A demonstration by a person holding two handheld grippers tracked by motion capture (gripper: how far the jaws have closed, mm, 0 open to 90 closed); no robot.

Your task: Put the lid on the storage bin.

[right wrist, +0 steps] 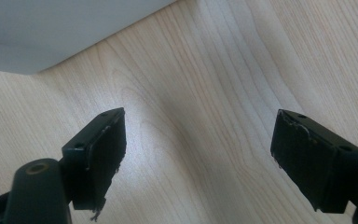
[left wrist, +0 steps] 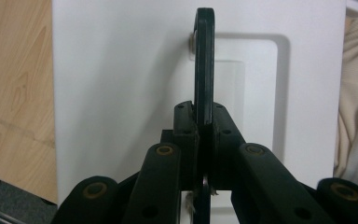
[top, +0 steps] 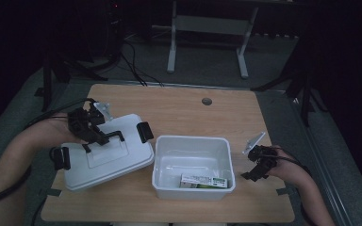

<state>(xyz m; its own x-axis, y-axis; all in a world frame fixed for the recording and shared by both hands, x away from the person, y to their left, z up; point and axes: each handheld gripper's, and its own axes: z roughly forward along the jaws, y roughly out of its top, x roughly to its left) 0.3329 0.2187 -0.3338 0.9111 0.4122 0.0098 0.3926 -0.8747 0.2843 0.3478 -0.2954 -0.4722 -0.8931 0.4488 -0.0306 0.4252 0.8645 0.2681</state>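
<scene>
We see white rectangular plastic lid [top: 107,157] with black handle [top: 104,138] and black side clips [top: 144,132]. We see white open plastic box [top: 193,146]; inside, small white carton [top: 203,181] with green stripe. We note light wood-grain counter [top: 184,108], pale brown, fine darker streaks. We see left gripper [top: 101,136] black, its fingers [left wrist: 186,126] black; right gripper [top: 250,176] black, fingers [right wrist: 105,149] matte black. Floor [top: 202,61] grey.

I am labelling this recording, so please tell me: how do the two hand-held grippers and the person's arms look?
Both the left gripper and the right gripper are black, built of jointed bars with brass-coloured pivot pins. Each carries a grey three-cornered plate on top and trails a black cable. The right gripper's flat black pads are frayed at the edges. The forearms are bare, without sleeves.
</scene>
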